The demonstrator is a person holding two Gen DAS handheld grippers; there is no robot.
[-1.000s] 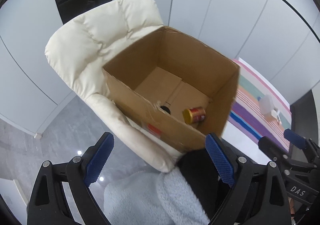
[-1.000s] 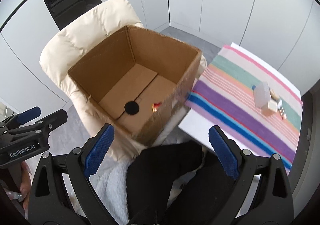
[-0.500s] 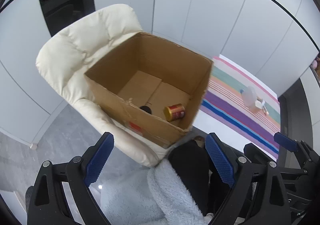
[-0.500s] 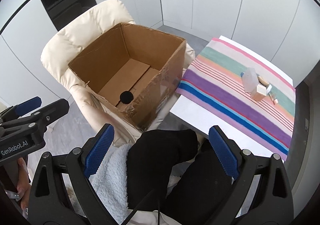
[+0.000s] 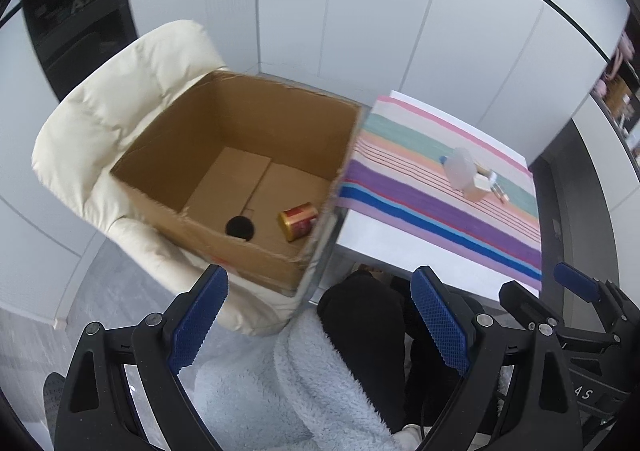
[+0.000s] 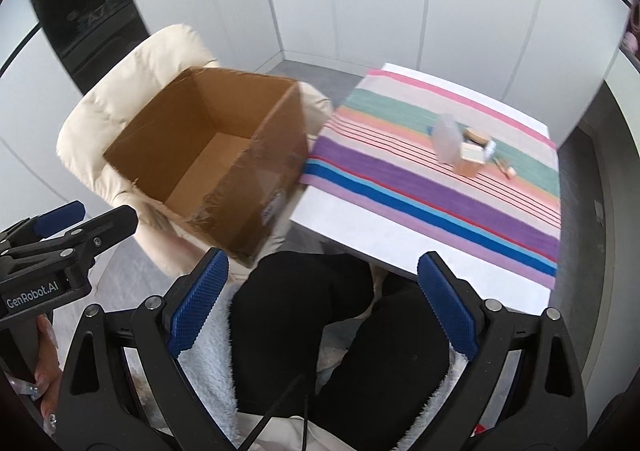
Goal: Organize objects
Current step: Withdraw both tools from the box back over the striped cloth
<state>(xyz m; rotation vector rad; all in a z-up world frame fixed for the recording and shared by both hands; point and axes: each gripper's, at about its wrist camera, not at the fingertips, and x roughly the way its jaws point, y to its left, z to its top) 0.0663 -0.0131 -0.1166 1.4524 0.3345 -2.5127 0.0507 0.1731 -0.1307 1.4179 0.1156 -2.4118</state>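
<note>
A: Grippers first. Left gripper [image 5: 320,315]?

B: Jaws wide apart, nothing between the blue pads. It hangs over the person's lap, black trousers [image 5: 360,315] and a fluffy pale-blue robe [image 5: 280,391] below it.

A: Right gripper [image 6: 322,301]?

B: Same, spread wide and holding nothing, also above the lap. Each one shows at the edge of the other's view, side by side but apart.

A: Task things?

B: Cardboard box [image 5: 168,155], open top, sits on the seat of a cream padded armchair [image 5: 120,91]. Inside it a gold-and-red can [image 5: 298,221] lies on its side near the box's front right corner. A round black thing [image 5: 240,227] sits on the box floor just beside the can, by the front wall; hole or disc, cannot tell.

A: And the table?

B: White table [image 6: 384,243] right of the box, with a striped cloth [image 6: 440,187] over its far part. The box's right wall is next to the table's left edge; contact unclear. Toward the cloth's far right corner there is a small cluster: a cloudy plastic container [image 6: 446,137], touching a small tan box [image 6: 470,161], with a few tiny bits beside them, too blurred to name.

A: Hands?

B: Fingers [image 6: 44,335] at the left gripper's handle, in the lower left of the right view.
</note>
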